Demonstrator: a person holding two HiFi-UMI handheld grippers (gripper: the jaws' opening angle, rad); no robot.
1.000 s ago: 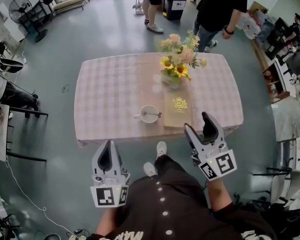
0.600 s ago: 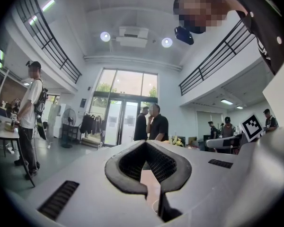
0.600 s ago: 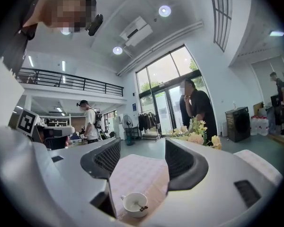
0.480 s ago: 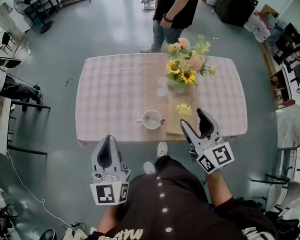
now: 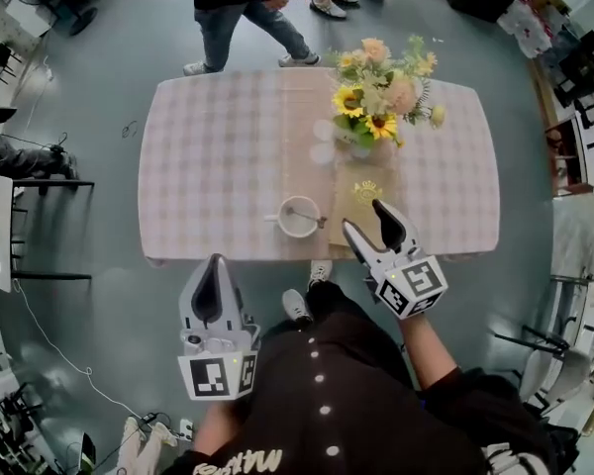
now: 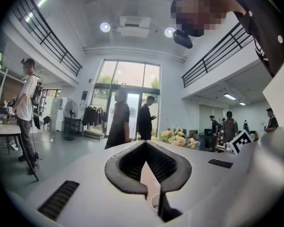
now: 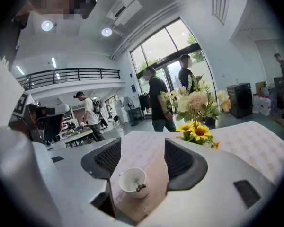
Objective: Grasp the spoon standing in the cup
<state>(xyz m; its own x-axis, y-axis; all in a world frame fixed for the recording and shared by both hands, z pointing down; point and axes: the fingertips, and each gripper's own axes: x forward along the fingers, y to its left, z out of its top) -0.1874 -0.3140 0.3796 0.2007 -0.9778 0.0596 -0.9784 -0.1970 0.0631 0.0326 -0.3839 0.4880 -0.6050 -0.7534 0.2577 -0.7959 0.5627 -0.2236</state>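
A white cup point(image 5: 298, 216) stands on the checked table point(image 5: 208, 156) near its front edge, with a spoon point(image 5: 318, 221) leaning in it, handle toward the right. My right gripper point(image 5: 363, 218) is open just right of the cup, over the table edge. In the right gripper view, the cup point(image 7: 132, 182) and spoon point(image 7: 141, 187) lie between and beyond the open gripper point(image 7: 142, 150). My left gripper point(image 5: 216, 262) is shut and empty, short of the table. The left gripper view shows its jaws together point(image 6: 146, 144) and a sliver of the cup point(image 6: 155, 201).
A vase of flowers point(image 5: 381, 102) stands behind the cup on a tan runner point(image 5: 307, 127). A booklet point(image 5: 361, 194) lies under my right gripper. Two people point(image 5: 240, 13) stand at the table's far side. Chairs and desks point(image 5: 20, 166) stand at the left.
My right gripper has moved forward and left, from short of the table to beside the cup. The people behind the table have walked left. My left gripper has hardly moved.
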